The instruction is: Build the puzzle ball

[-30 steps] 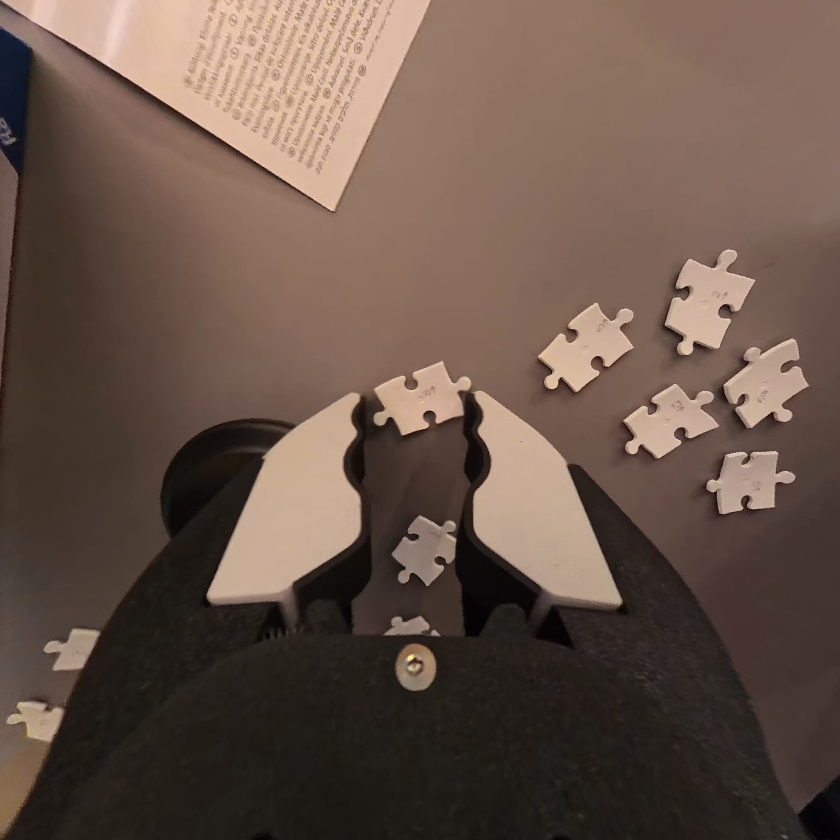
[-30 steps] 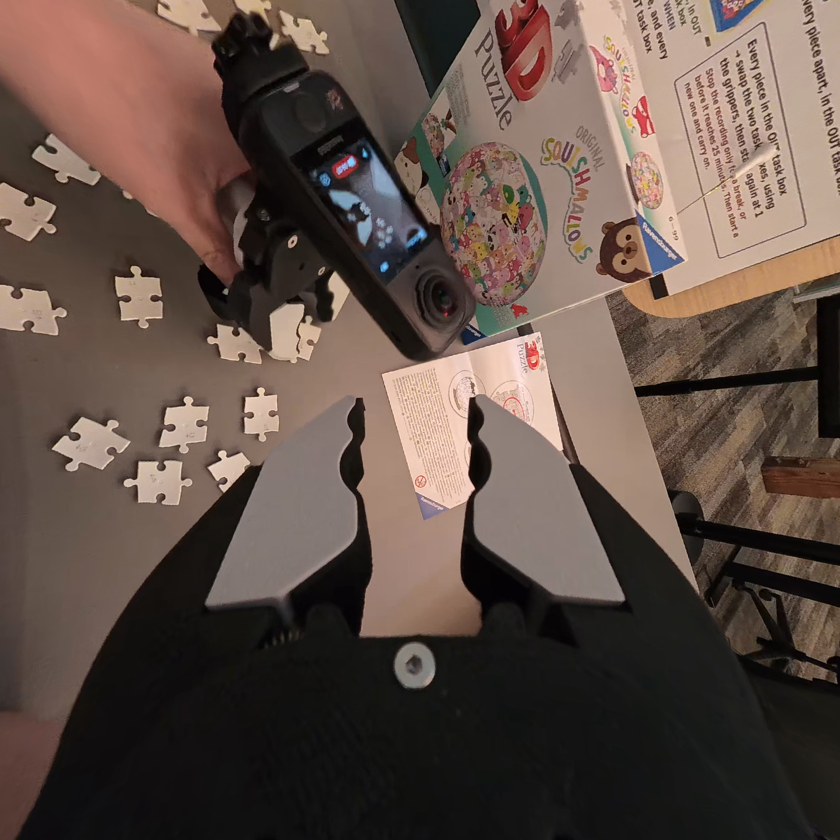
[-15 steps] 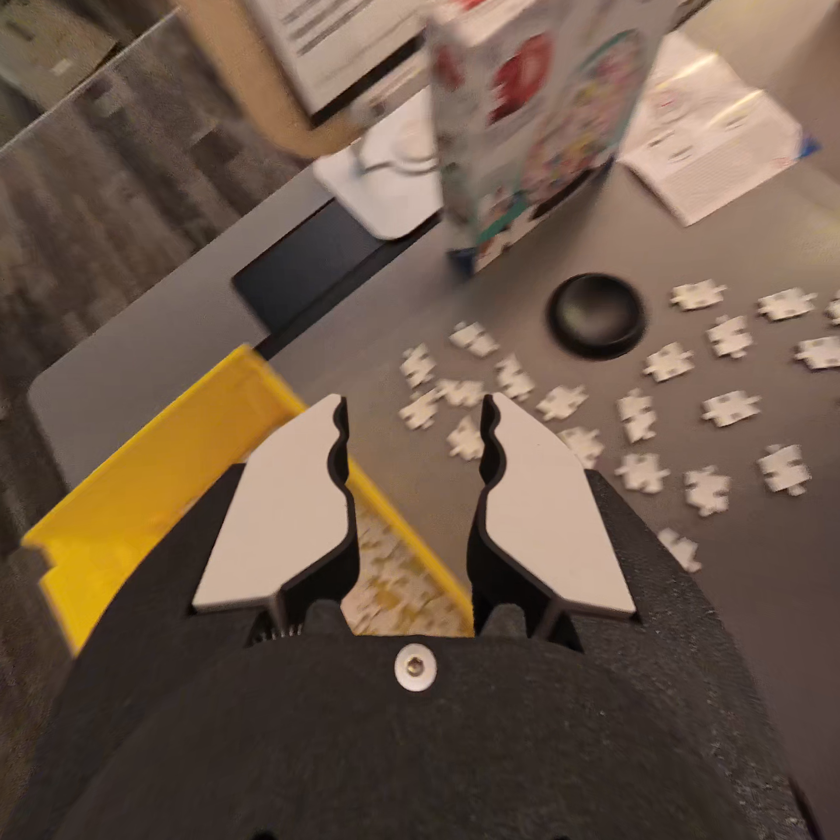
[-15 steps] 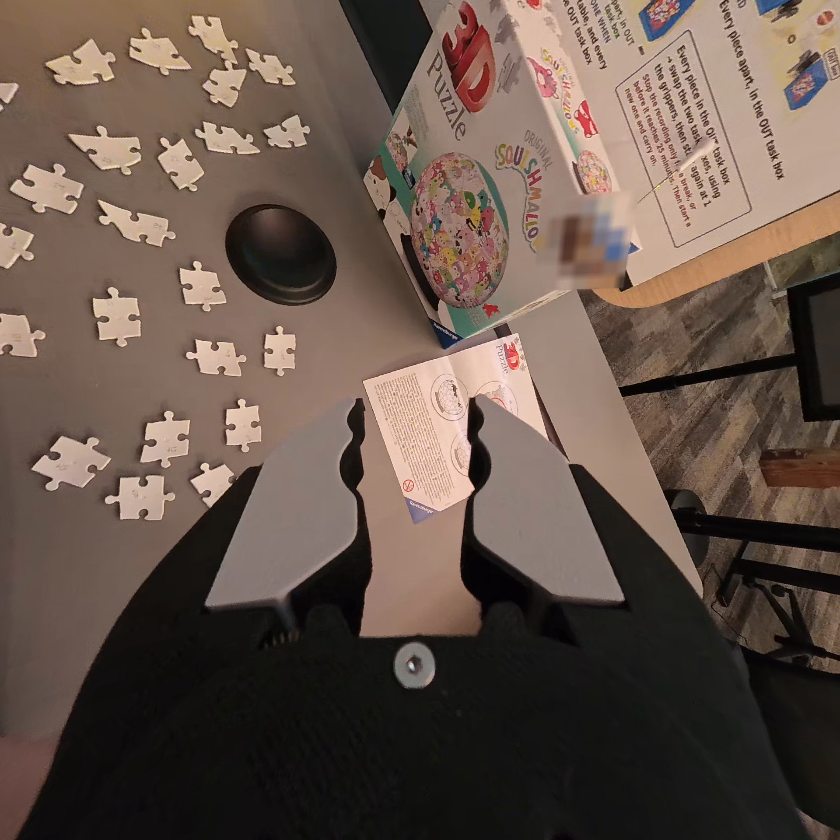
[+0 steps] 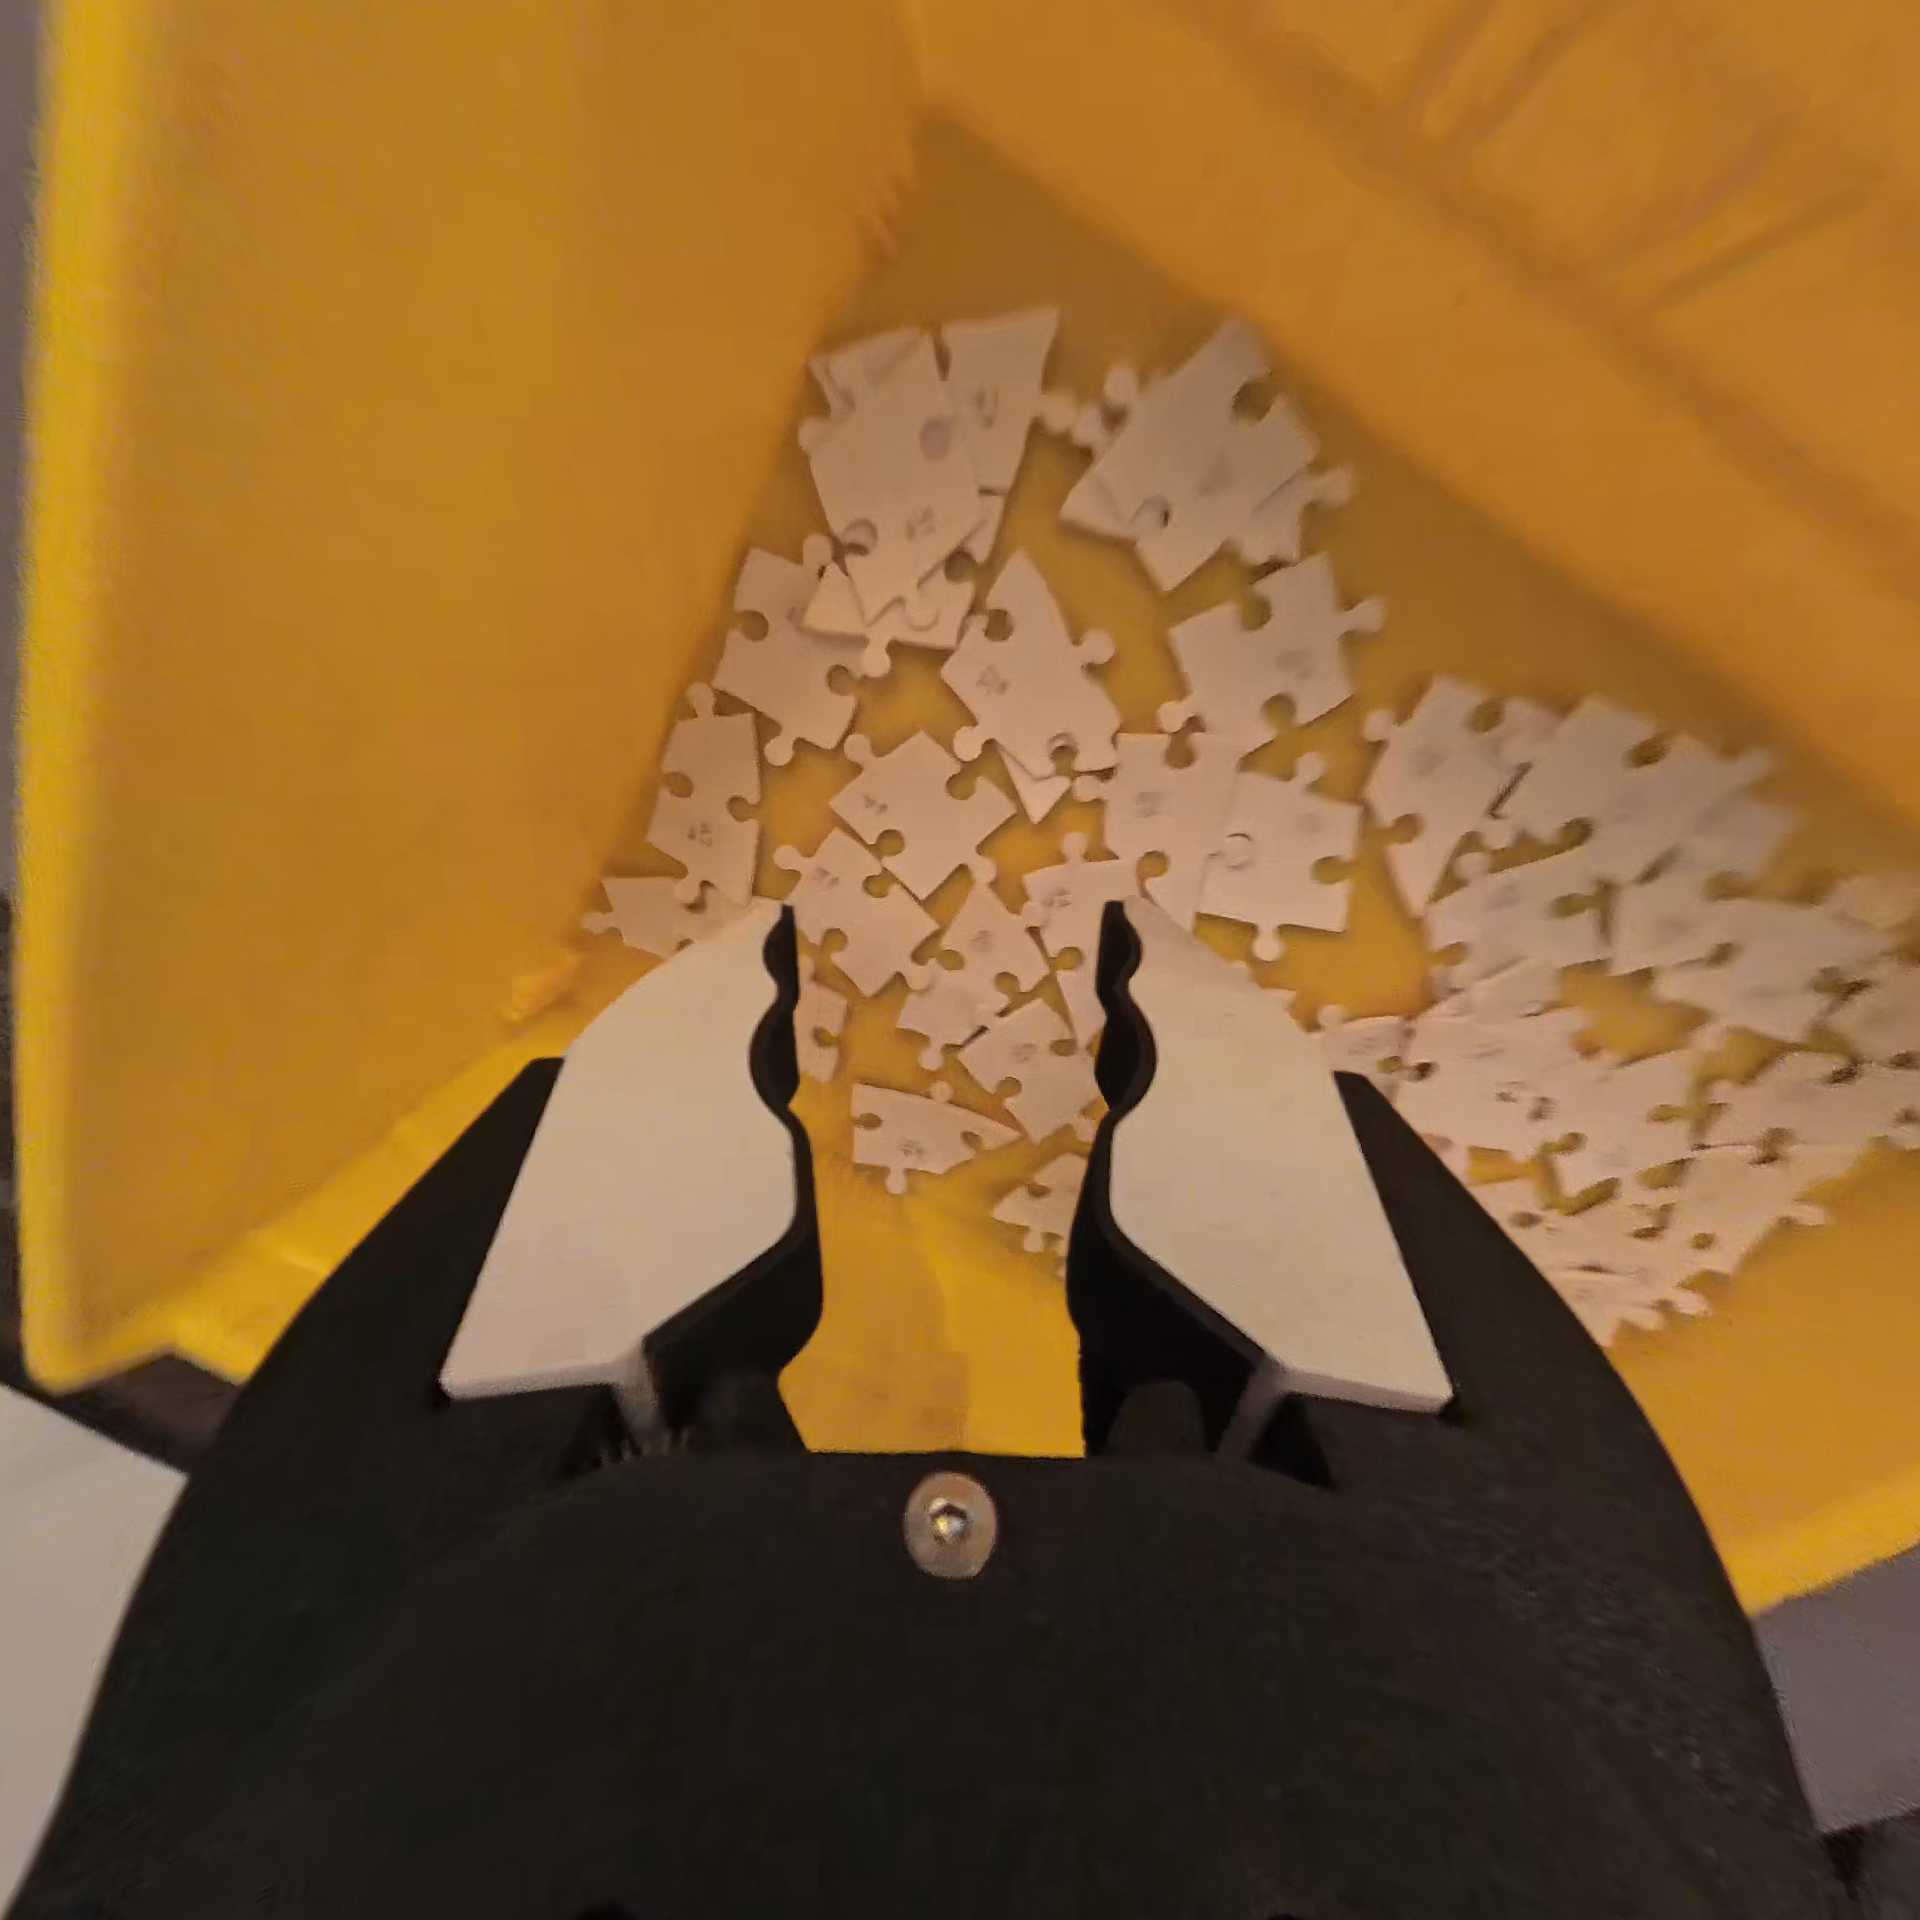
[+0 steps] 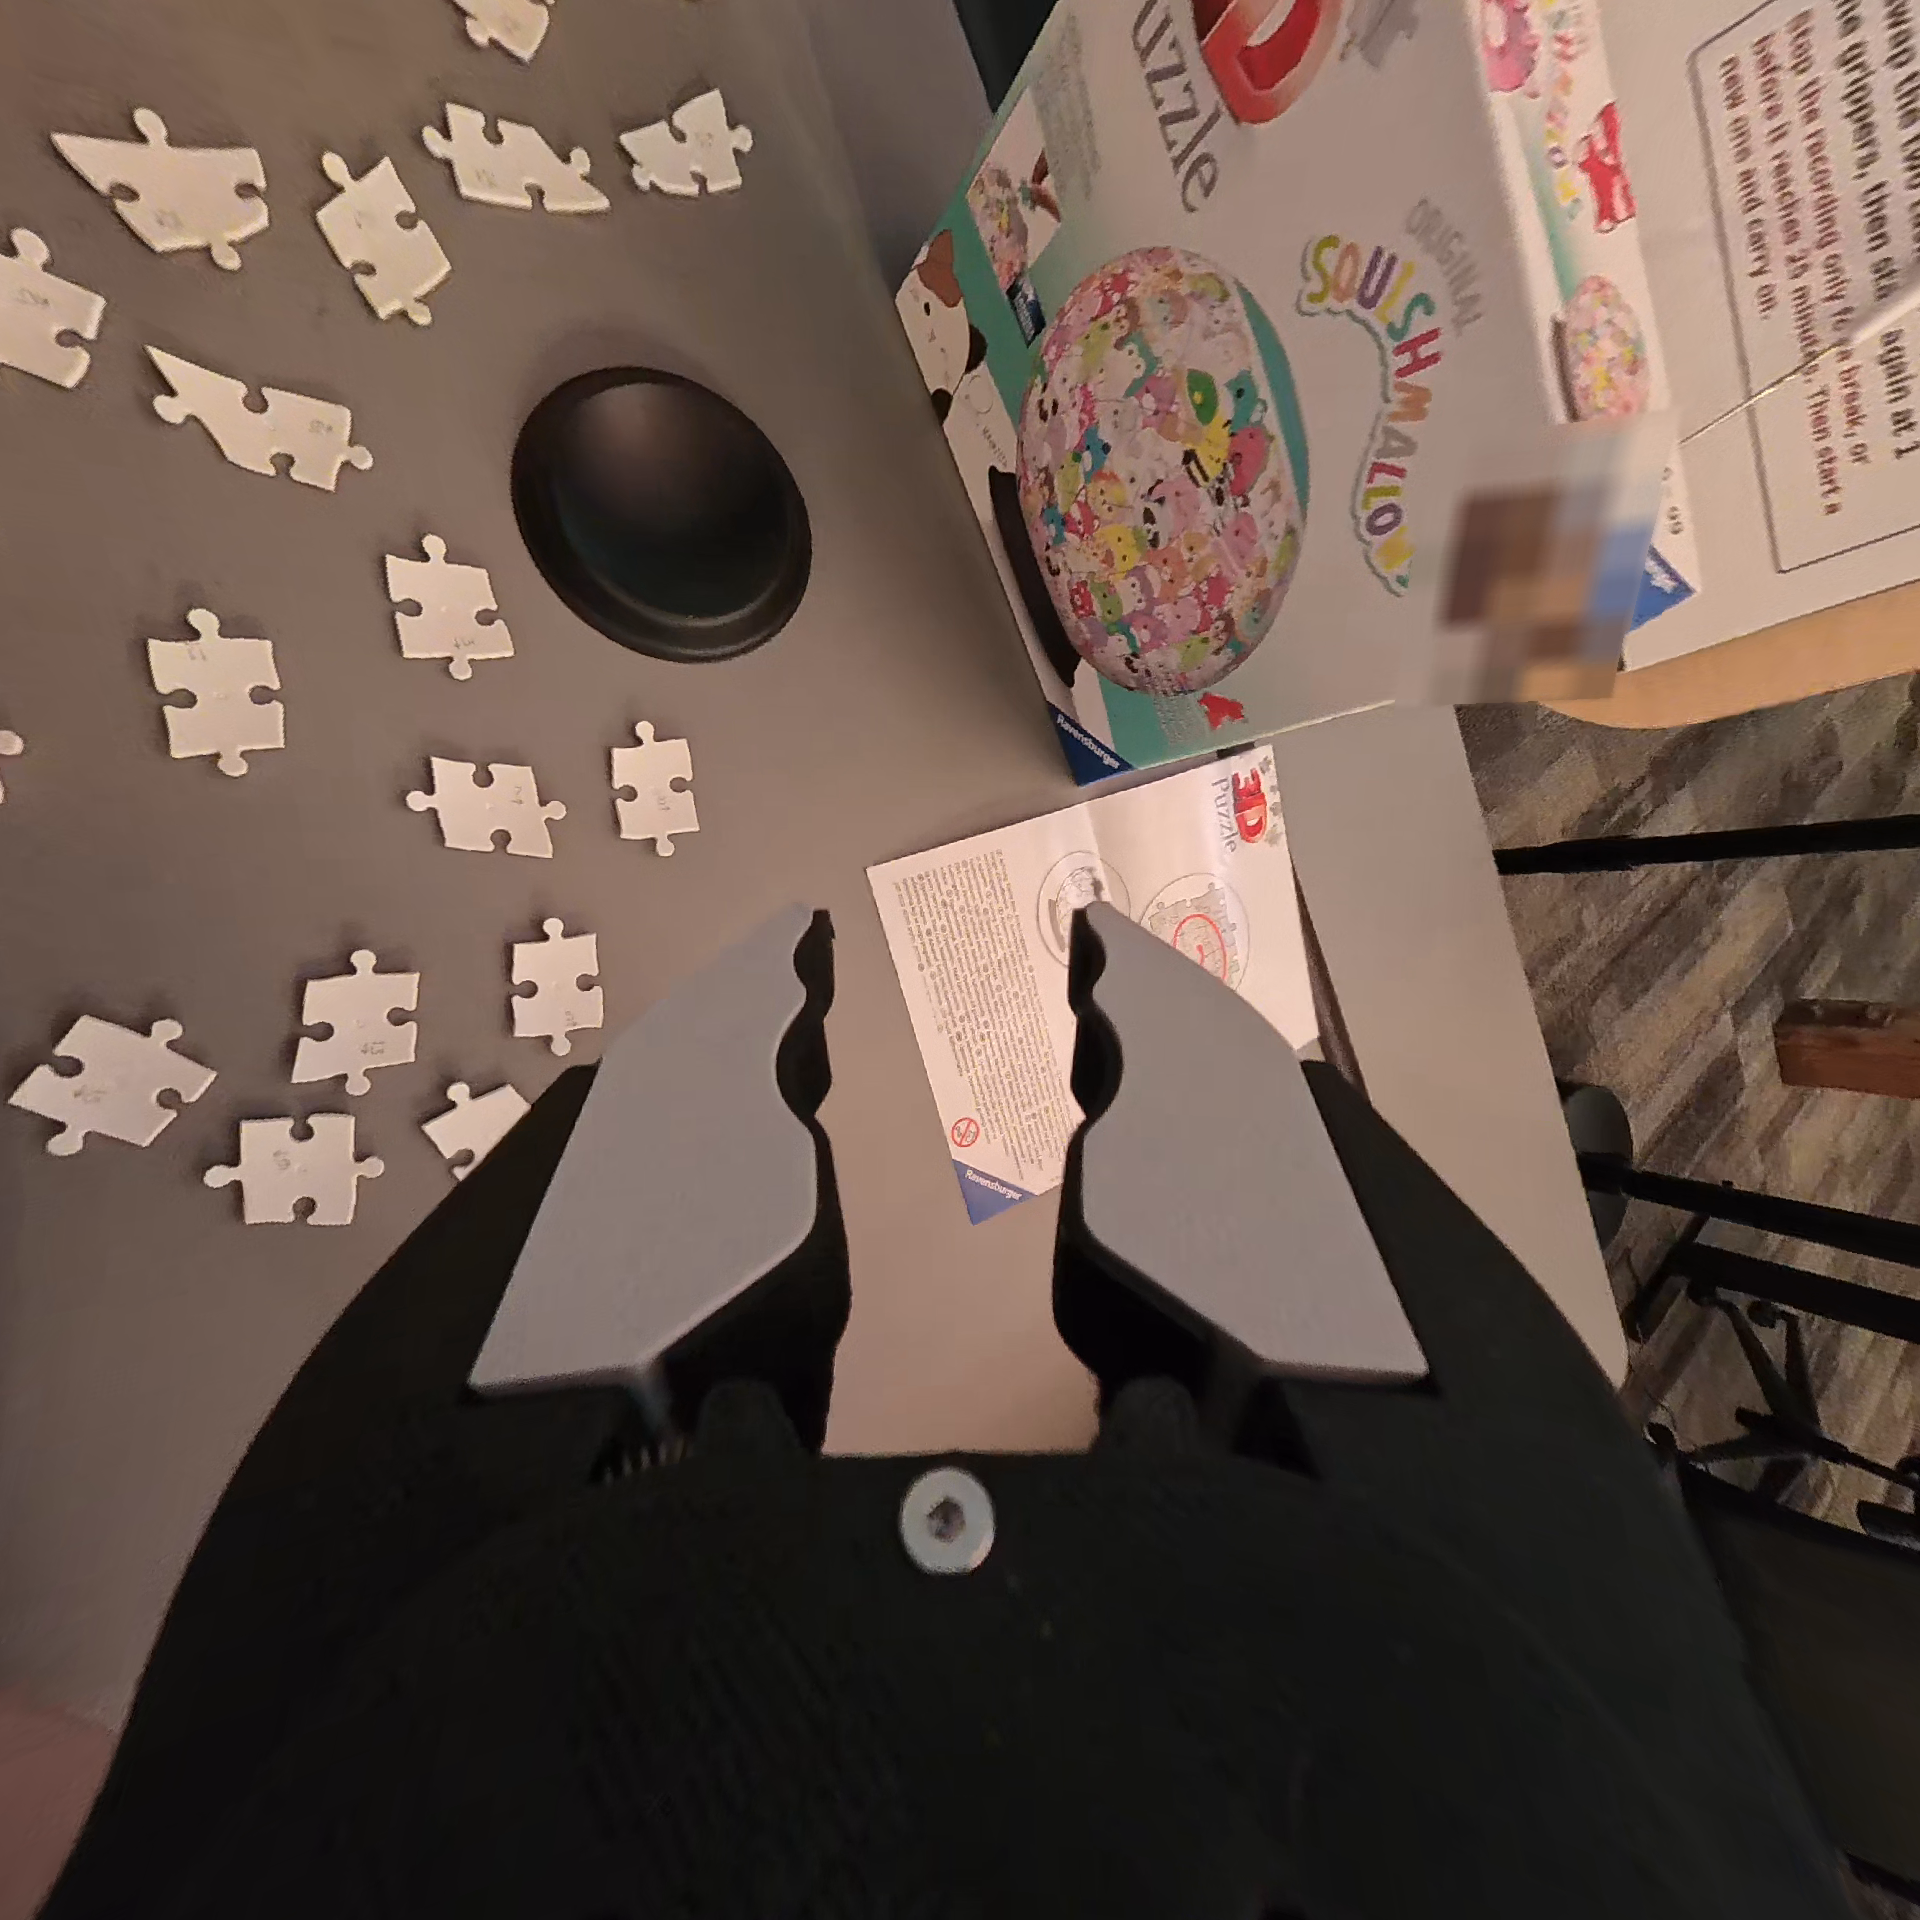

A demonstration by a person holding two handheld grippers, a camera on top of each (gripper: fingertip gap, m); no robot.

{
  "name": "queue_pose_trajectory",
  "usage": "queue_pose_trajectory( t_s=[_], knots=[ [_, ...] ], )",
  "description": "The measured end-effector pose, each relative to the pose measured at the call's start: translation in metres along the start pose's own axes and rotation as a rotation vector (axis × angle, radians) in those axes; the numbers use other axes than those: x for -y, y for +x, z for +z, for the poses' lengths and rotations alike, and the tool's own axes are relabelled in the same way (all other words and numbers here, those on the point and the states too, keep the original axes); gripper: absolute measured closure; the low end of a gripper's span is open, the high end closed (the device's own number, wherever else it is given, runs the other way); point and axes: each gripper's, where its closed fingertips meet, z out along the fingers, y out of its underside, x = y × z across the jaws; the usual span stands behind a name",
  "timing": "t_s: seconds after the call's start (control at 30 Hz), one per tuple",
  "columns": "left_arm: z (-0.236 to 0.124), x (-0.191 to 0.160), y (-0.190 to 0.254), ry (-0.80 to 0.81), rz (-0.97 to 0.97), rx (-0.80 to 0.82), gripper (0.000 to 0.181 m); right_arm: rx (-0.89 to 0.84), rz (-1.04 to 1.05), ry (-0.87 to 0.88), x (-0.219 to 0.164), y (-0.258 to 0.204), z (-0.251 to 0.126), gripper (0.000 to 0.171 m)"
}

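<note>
Pieces [image 5: 1029,665] beyond gripper [image 5: 943,914]

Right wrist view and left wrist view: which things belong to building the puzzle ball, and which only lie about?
For the job: loose puzzle pieces, black stand, pieces in yellow bin, instruction leaflet.
Lying about: puzzle box, printed sheet.

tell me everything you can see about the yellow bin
The yellow plastic bin fills the left wrist view. It has smooth, plain walls that meet at a corner, and it is open on top. A loose, overlapping heap of white jigsaw pieces covers most of its floor, all showing pale backs. The left claw hangs open over the heap, holding nothing. The picture is somewhat blurred.
</note>
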Motion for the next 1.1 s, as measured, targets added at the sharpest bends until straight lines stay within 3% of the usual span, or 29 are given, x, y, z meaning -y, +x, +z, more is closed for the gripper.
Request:
queue_pose_trajectory(
  t_s=[0.7,0.8,0.9,1.1],
  knots=[
    [0.025,0.013,0.0,-0.015,0.08,-0.137,0.134,0.031,-0.009,-0.078,-0.008,-0.005,0.017,0.126],
    [0.025,0.012,0.002,-0.023,0.054,-0.173,0.14,0.033,-0.01,-0.086,-0.009,-0.006,0.018,0.126],
    [0.027,0.012,-0.004,-0.02,0.049,-0.131,0.158,0.033,-0.008,-0.082,-0.009,-0.005,0.017,0.127],
    [0.026,0.011,-0.005,-0.031,0.048,-0.127,0.158,0.039,-0.014,-0.089,-0.009,-0.007,0.019,0.127]
  ],
)
